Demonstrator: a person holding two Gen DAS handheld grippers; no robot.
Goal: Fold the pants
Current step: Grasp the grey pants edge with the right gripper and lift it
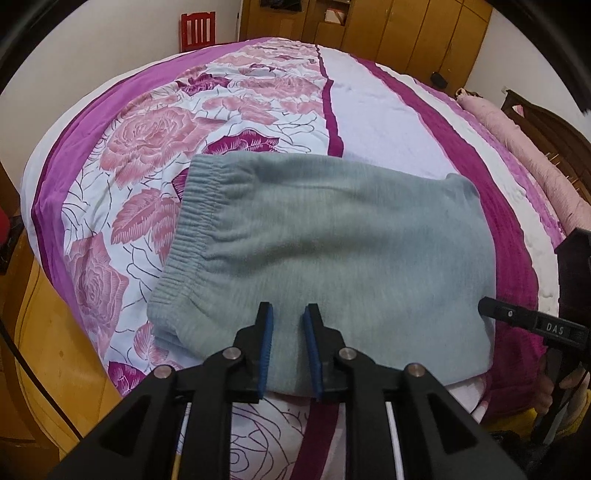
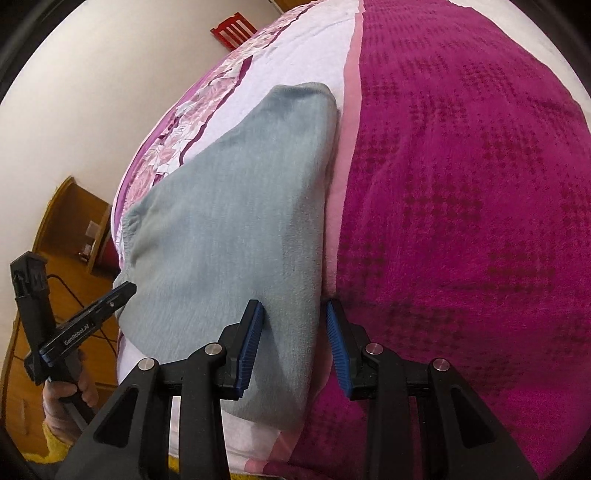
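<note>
The grey fleece pants (image 1: pixel 325 251) lie folded into a compact rectangle on the bed, elastic waistband at the left. My left gripper (image 1: pixel 288 314) hovers open over the near edge of the pants, nothing between its blue pads. My right gripper (image 2: pixel 293 308) is open, its jaws straddling the folded right edge of the pants (image 2: pixel 236 206) without closing on it. The right gripper's finger (image 1: pixel 532 321) shows at the pants' right edge in the left wrist view. The left gripper (image 2: pixel 92 314) shows at the left in the right wrist view.
The bed carries a floral pink and magenta bedspread (image 1: pixel 147 147) and a magenta textured blanket (image 2: pixel 461 221). A rolled pink quilt (image 1: pixel 528 155) lies at the far right. Wooden wardrobes (image 1: pixel 369 22) and a red chair (image 1: pixel 197 29) stand behind. A wooden cabinet (image 2: pixel 62 229) stands left.
</note>
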